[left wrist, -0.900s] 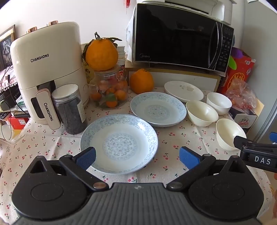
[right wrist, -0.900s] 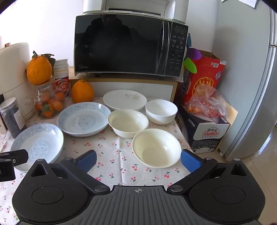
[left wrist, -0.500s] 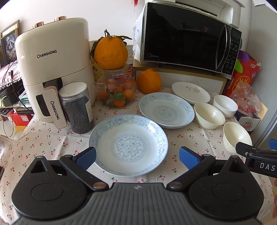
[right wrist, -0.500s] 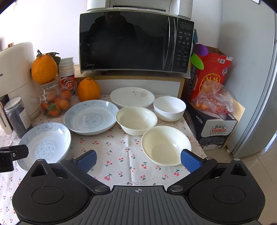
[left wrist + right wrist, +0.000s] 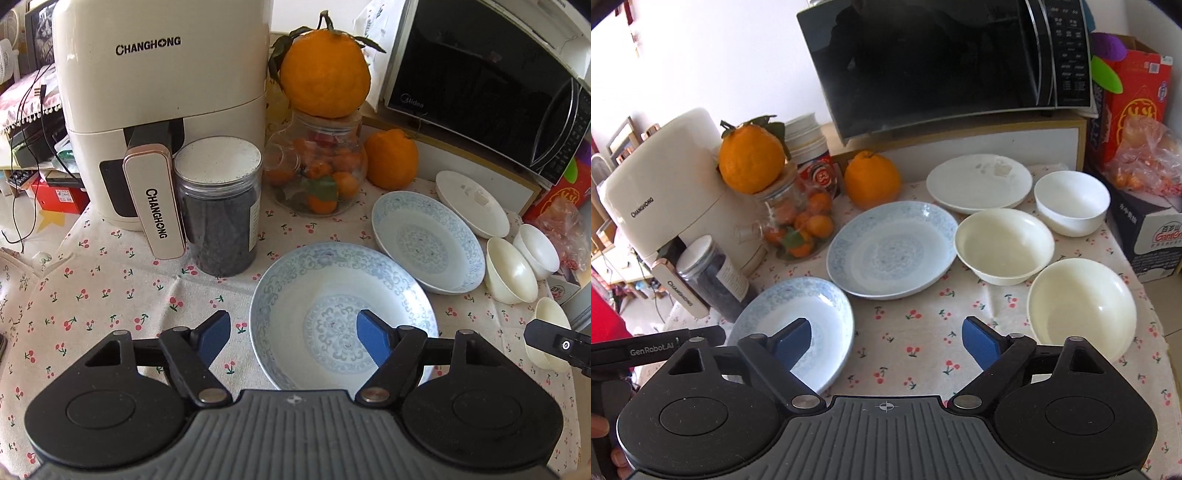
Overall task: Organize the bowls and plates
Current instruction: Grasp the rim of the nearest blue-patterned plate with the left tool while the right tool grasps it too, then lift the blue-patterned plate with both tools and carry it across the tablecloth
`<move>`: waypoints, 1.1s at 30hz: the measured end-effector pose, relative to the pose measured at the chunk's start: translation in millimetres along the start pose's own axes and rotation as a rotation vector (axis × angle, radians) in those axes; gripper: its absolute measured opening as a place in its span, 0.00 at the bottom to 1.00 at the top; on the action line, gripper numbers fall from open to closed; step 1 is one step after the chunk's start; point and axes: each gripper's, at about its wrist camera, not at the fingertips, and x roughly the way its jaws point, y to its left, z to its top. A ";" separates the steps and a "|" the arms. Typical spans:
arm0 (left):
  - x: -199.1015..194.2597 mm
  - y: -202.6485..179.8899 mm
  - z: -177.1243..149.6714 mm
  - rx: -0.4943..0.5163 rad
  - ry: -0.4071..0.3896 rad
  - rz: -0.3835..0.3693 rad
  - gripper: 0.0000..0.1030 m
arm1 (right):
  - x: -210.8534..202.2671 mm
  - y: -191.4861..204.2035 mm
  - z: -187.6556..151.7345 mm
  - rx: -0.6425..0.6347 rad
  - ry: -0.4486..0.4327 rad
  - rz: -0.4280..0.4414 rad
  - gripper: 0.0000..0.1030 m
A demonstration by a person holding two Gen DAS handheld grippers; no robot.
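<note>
The left gripper stood with its jaws apart and nothing pressed between them, its two blue pads straddling the left edge of the nearest blue-patterned plate: one pad hung over the cherry-print tablecloth just outside the rim, the other over the plate's patterned middle. Whether either pad touched the plate could not be judged from this angle. Ahead of it and to its right lay a second blue-patterned plate, then a plain white plate further off against the shelf under the microwave. To the left of its fingers stood a dark-filled jar and, beyond it, a cream air fryer. A glass jar of small oranges with a big orange on its lid sat straight ahead. The right gripper also stood wide, holding nothing, poised over bare cloth between the near patterned plate at its left finger and a cream bowl just beyond its right finger. Ahead of it lay the second patterned plate; a second cream bowl and a white bowl sat ahead to its right, close together, with the white plate behind them. A red carton stood at far right.
</note>
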 end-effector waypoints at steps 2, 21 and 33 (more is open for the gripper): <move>13.5 7.0 2.2 -0.036 0.019 -0.029 0.55 | 19.1 1.8 5.1 0.030 0.051 0.026 0.62; 59.9 41.7 -3.0 -0.143 0.084 -0.074 0.32 | 94.0 5.8 -4.2 0.090 0.189 0.110 0.39; 68.2 37.8 -3.0 -0.140 0.081 -0.085 0.15 | 104.2 19.3 -9.8 0.064 0.199 0.117 0.10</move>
